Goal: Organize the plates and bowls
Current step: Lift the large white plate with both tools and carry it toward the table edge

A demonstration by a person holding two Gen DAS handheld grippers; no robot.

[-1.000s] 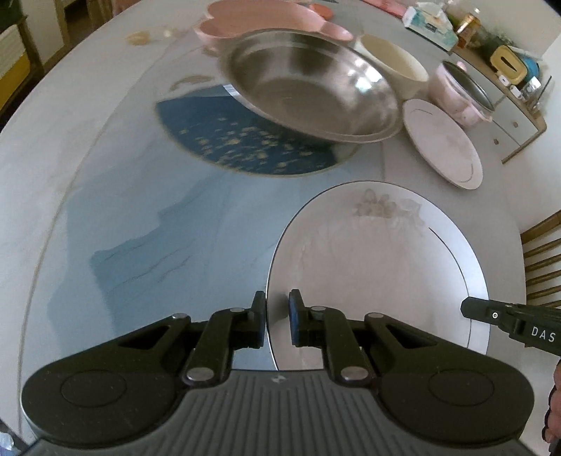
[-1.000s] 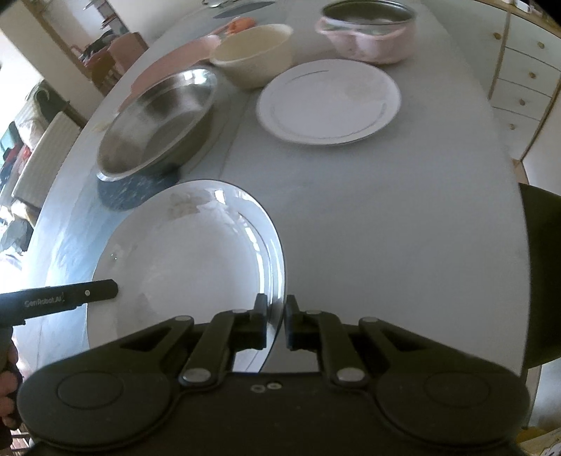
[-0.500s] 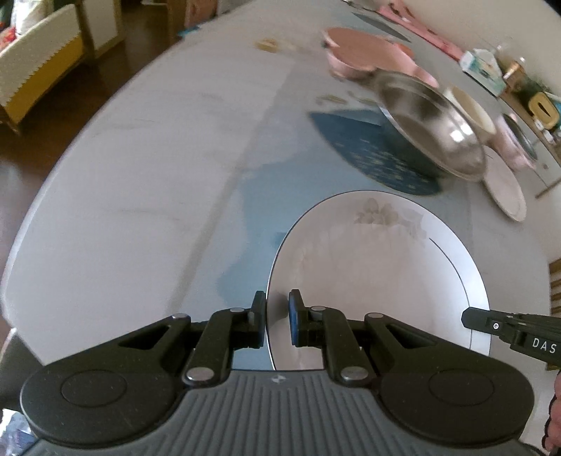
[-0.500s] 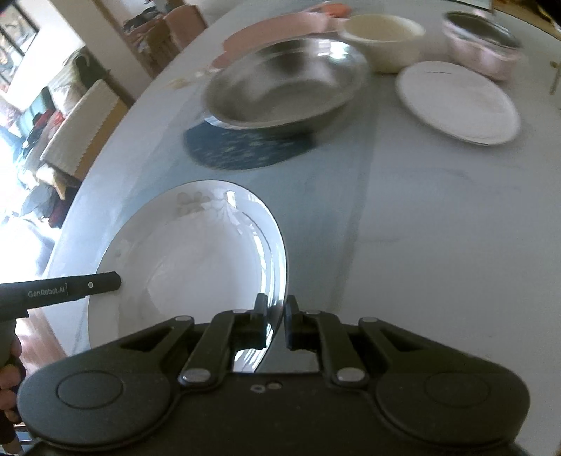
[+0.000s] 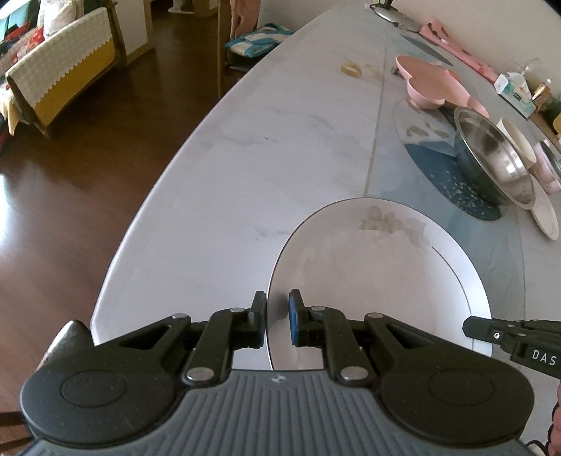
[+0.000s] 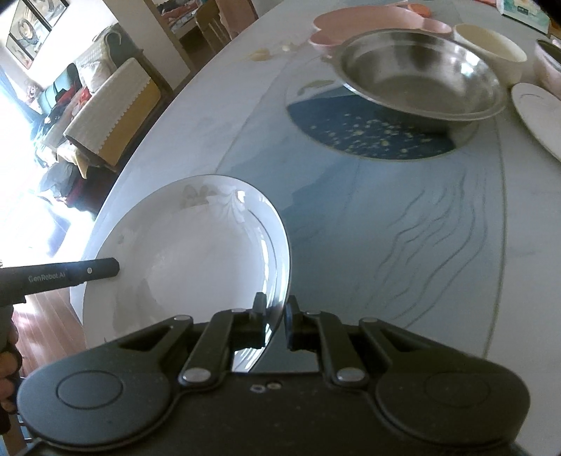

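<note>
A large white plate with a faint flower print (image 5: 378,270) is held in the air over the table's near left part. My left gripper (image 5: 277,317) is shut on its left rim. My right gripper (image 6: 274,317) is shut on its right rim; the plate also shows in the right wrist view (image 6: 196,252). A steel bowl (image 6: 417,73) sits on a blue mat (image 6: 368,136). Behind it stand a pink plate (image 6: 371,22) and a cream bowl (image 6: 491,49). A small white plate (image 6: 536,112) lies at the right.
The marble table (image 5: 266,147) has its left edge close to the held plate, with wooden floor (image 5: 70,175) and a sofa (image 5: 59,70) beyond. A tissue box (image 5: 515,91) and jars stand at the far right. A pink pot (image 6: 550,59) sits by the cream bowl.
Both grippers have swung the held plate to the left, toward the table's left edge. The steel bowl and other dishes now lie further right in both views.
</note>
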